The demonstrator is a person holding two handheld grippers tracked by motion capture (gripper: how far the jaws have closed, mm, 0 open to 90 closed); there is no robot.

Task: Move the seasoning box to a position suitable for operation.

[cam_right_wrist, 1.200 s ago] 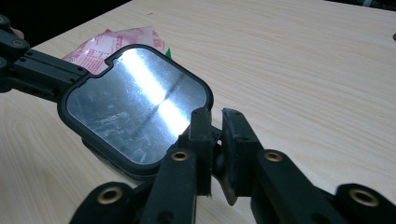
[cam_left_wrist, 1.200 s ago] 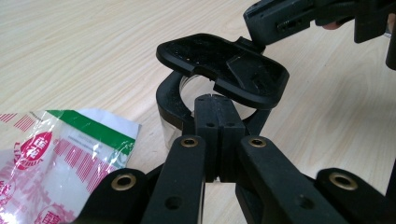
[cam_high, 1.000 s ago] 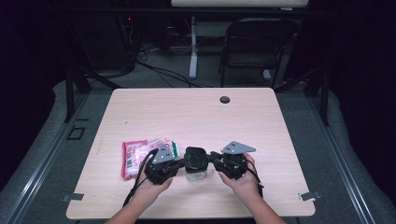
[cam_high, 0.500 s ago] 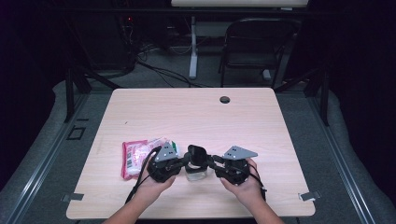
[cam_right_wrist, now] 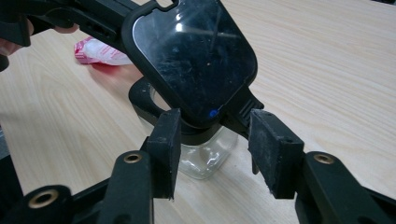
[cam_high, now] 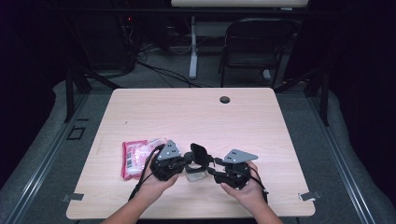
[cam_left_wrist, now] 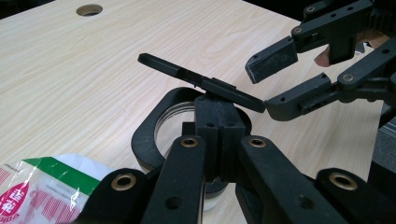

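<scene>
The right claw [cam_right_wrist: 212, 140] has just been opening; its pads now stand apart either side of the lid [cam_right_wrist: 194, 58] hinge, pressing nothing. The left claw [cam_left_wrist: 219, 140] is clamped tight on the black collar of the jar [cam_high: 195, 171], which stands on the table [cam_high: 280, 140] between both hands with its lid flipped up. The opening step looks done; next probably calls for drawing the right claw back clear. A pink packet [cam_high: 137, 156] lies just left, clear of the work.
</scene>
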